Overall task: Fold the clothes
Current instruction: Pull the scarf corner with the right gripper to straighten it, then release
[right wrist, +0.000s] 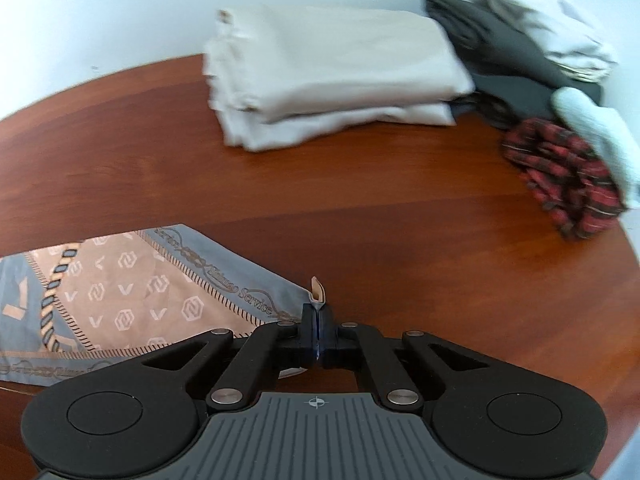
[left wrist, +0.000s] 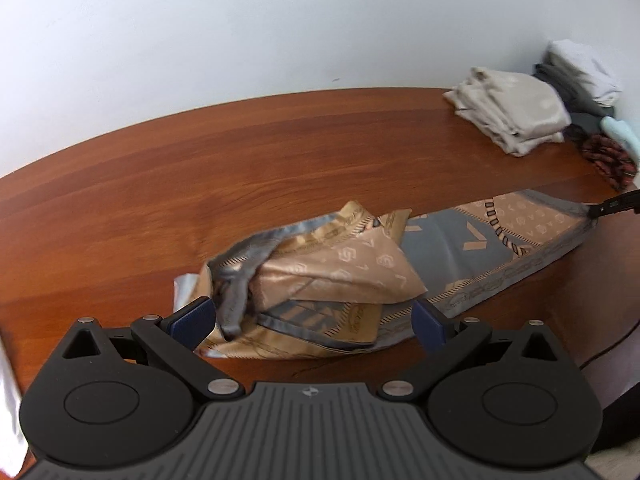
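Observation:
A tan and grey patterned scarf [left wrist: 452, 240] lies stretched across the brown table [left wrist: 200, 168], bunched in folds at its near end. My left gripper [left wrist: 312, 322] is open, its blue pads on either side of that bunched end. In the left wrist view, my right gripper [left wrist: 614, 205] appears at the far right edge, pinching the scarf's far corner. The right wrist view shows the right gripper [right wrist: 317, 322] shut on the scarf [right wrist: 120, 296] corner, with a small tan tip sticking up between the pads.
A folded beige stack [right wrist: 332, 76] sits at the back of the table [right wrist: 400, 216]. Beside it on the right lie dark grey clothes [right wrist: 504, 48], a white garment [right wrist: 544, 20], a red plaid cloth [right wrist: 560, 172] and a pale blue item [right wrist: 596, 136]. A wall stands behind.

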A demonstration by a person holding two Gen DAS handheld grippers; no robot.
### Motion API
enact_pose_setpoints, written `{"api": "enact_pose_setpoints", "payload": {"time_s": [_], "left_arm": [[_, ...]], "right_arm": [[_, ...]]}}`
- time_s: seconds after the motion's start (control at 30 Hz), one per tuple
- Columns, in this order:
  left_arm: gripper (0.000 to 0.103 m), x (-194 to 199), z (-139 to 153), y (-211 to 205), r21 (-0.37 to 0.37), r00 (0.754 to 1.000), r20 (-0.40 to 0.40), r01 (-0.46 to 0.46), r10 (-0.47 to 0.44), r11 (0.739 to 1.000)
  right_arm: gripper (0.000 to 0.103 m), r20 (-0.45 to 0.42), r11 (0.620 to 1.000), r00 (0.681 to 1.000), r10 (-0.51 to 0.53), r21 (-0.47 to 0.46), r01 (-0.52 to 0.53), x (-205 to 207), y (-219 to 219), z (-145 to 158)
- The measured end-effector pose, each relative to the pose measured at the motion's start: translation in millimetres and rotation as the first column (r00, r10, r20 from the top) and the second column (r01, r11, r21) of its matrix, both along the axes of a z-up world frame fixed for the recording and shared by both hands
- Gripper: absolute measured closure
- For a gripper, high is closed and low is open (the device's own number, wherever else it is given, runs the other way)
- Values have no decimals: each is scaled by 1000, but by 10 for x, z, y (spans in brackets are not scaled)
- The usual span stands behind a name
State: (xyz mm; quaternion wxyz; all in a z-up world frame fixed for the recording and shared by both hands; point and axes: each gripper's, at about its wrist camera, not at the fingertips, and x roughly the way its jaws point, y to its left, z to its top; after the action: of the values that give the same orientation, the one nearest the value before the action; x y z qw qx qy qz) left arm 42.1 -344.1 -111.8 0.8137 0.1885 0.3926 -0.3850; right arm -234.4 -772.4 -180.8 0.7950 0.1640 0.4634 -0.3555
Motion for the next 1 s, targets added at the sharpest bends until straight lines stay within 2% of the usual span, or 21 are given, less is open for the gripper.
{"api": "enact_pose_setpoints", "payload": {"time_s": [0.13,0.23,0.3,0.37,0.4,0.6,0.7,1.0], "left_arm": [[1,-54,-13,-190,7,998,27,55,-56,998],[1,-46,-37,-314,19,996,26,82,-83,996],[1,-14,-59,-381,21,996,19,86,-86,996],[1,33,-86,-435,25,997,13,79,-79,997],[1,56,-99,-463,26,997,10,76,-76,997],[1,247,-163,-687,27,992,-18,126,-125,992],[1,342,-195,-800,27,988,-32,151,-150,988],[1,573,-269,-1173,13,971,-60,233,-232,972]], "right_arm": [[99,-43,998,997,-57,-25,56,-215,-187,-20],[97,-40,994,993,-110,-30,109,-347,-291,-3],[83,-26,990,990,-135,-39,134,-399,-309,37],[57,-5,990,990,-140,-36,140,-415,-290,82],[54,8,990,991,-135,-29,136,-409,-269,106],[52,96,994,990,-103,32,100,-333,-120,226],[47,132,996,988,-78,58,71,-259,-9,268],[47,170,995,985,6,93,-22,-34,382,299]]}}
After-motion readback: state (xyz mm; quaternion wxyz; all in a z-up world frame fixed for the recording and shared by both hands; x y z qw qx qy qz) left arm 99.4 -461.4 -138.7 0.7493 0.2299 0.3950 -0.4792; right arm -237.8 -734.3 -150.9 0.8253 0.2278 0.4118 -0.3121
